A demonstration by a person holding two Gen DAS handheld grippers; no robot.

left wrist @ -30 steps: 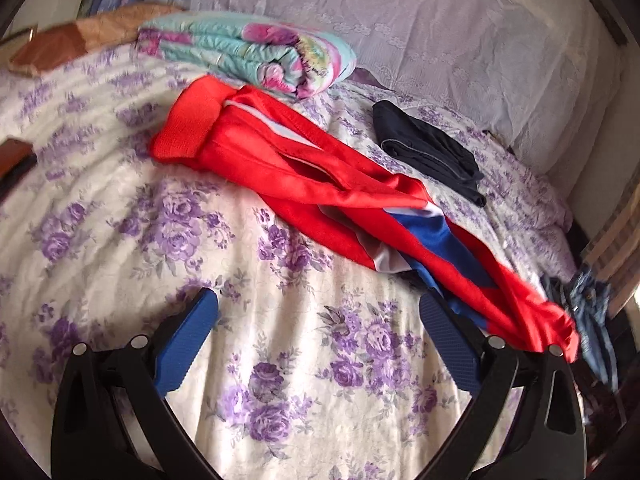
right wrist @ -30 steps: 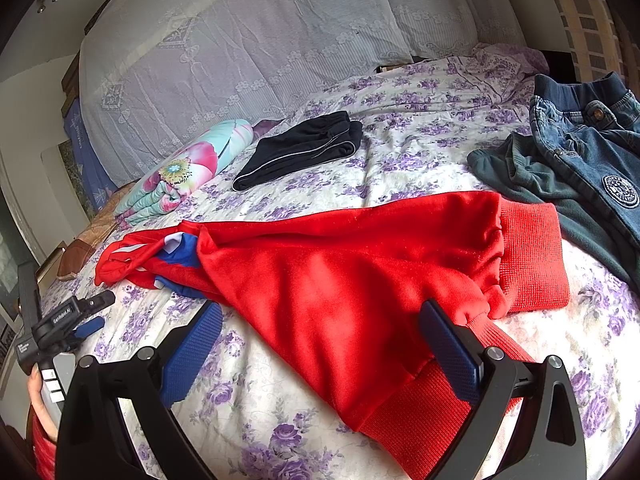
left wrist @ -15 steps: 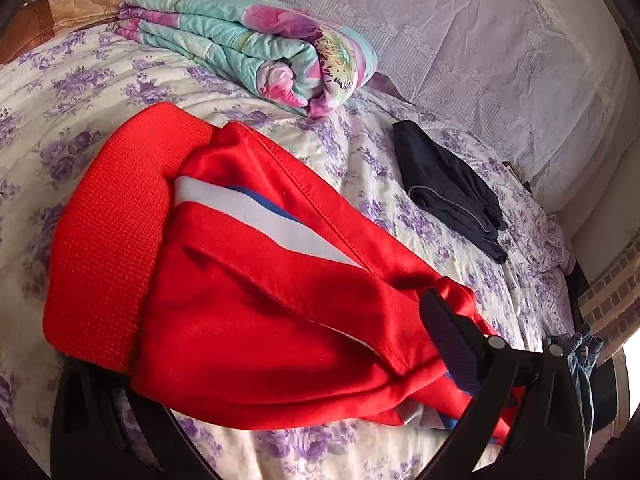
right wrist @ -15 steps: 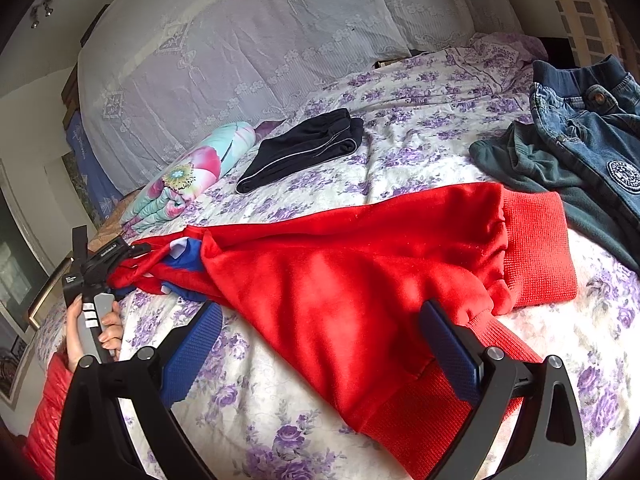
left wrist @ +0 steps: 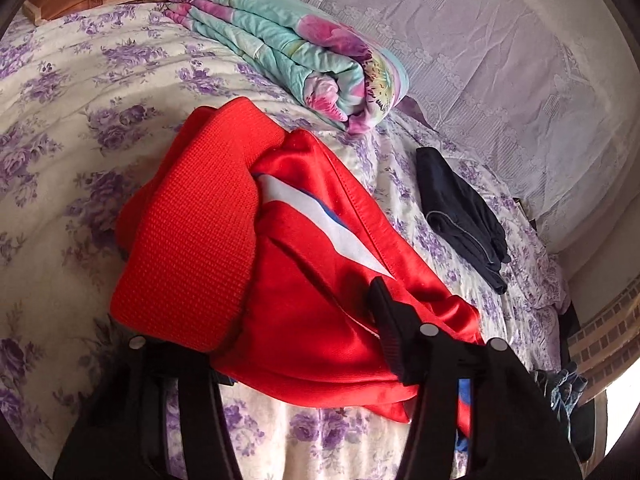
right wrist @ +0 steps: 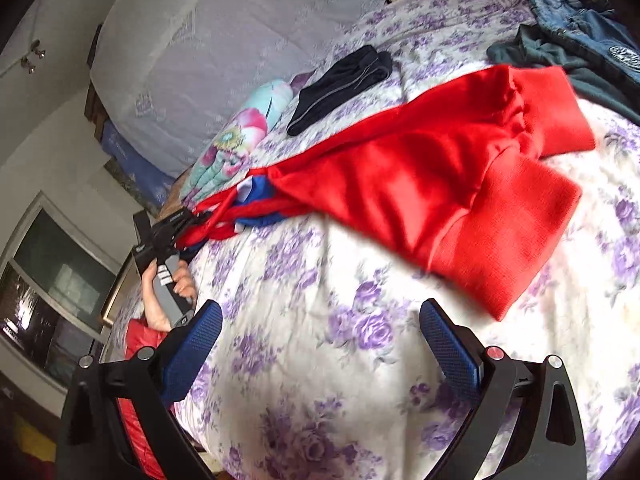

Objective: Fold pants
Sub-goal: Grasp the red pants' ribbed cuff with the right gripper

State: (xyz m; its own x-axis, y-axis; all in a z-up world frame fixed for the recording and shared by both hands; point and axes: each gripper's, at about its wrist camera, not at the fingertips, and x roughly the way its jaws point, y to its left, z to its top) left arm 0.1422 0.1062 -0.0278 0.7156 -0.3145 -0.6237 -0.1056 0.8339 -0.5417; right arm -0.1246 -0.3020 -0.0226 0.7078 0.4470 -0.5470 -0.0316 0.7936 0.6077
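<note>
Meanwhile, the left gripper (left wrist: 304, 344) is closed on the ribbed-cuff end of the red pants (left wrist: 320, 280), which stretch across the floral bedspread (right wrist: 320, 360); the right gripper (right wrist: 320, 344) hovers wide open and empty near their waistband (right wrist: 508, 236).

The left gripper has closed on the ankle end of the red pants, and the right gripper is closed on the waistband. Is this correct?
Not quite: the right gripper is open and holds nothing, hovering over the bedsheet, as the right wrist view shows. The left gripper is indeed on the red pants.
</note>
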